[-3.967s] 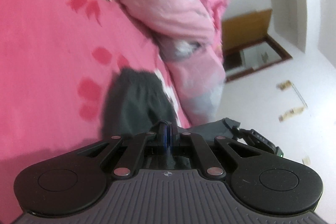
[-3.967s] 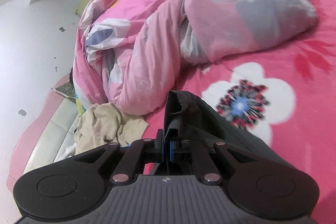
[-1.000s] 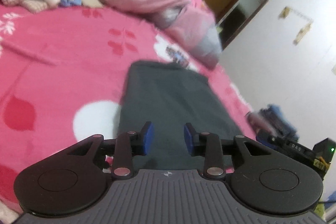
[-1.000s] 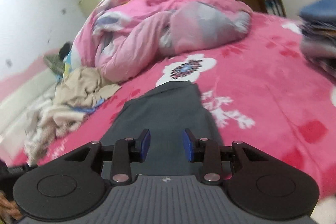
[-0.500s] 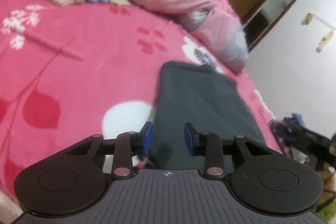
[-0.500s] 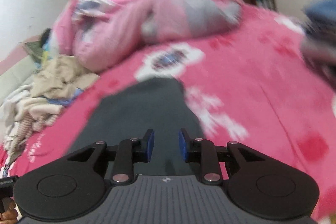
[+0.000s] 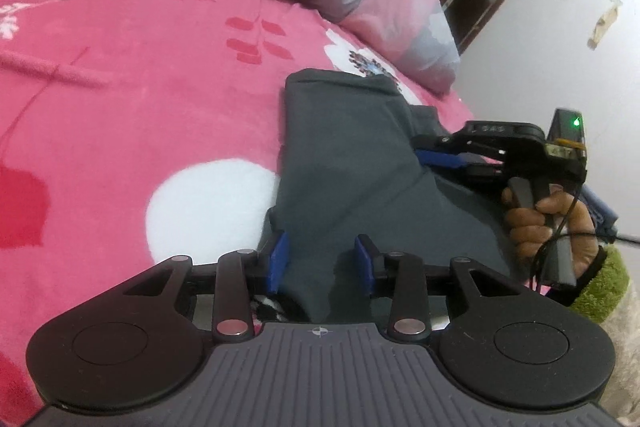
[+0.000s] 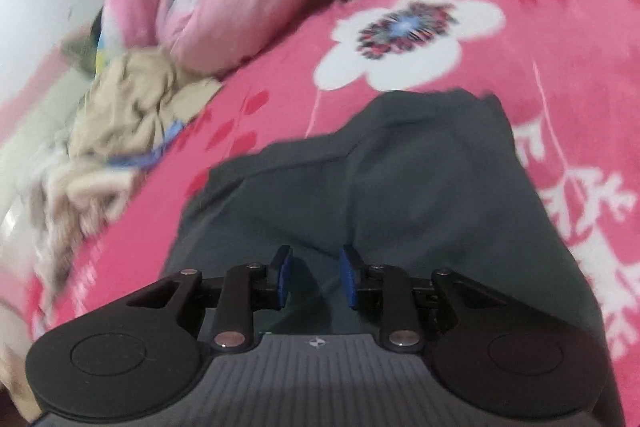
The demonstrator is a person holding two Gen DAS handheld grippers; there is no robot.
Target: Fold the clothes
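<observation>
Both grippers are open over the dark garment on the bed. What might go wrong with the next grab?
The left gripper straddles the dark grey garment near its left edge; closing may also pinch the pink bedspread beside it. The right gripper sits over a raised fold, so it might catch only the top layer. The right view is blurred, so aim may be off.

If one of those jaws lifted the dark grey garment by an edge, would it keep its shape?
Probably not. The dark grey garment already creases and buckles on the pink bedspread, so it would likely droop. It looks thin, likely light.

Matt grey cloth garment (image 7: 352, 155) on fleecy pink blanket (image 7: 140, 99)
</observation>
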